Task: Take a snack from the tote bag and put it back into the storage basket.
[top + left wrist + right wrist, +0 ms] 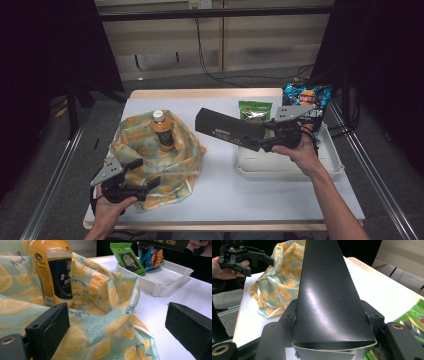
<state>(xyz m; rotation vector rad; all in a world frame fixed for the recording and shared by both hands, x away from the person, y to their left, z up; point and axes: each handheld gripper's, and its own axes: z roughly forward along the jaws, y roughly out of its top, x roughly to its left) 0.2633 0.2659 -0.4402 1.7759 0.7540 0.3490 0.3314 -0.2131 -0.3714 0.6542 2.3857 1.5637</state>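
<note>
Lemon-print bag holds orange bottle; tray holds snacks

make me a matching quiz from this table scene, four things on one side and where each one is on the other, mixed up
Things:
1. orange juice bottle with white cap
2. long black cardboard box
3. green snack packet
4. left gripper

Places:
A. leaning in the white plastic tray
B. standing inside the lemon-print cloth bag
C. clamped in the right gripper, above the table
D. open, at the bag's near edge

Pairs: 1-B, 2-C, 3-A, 4-D
</note>
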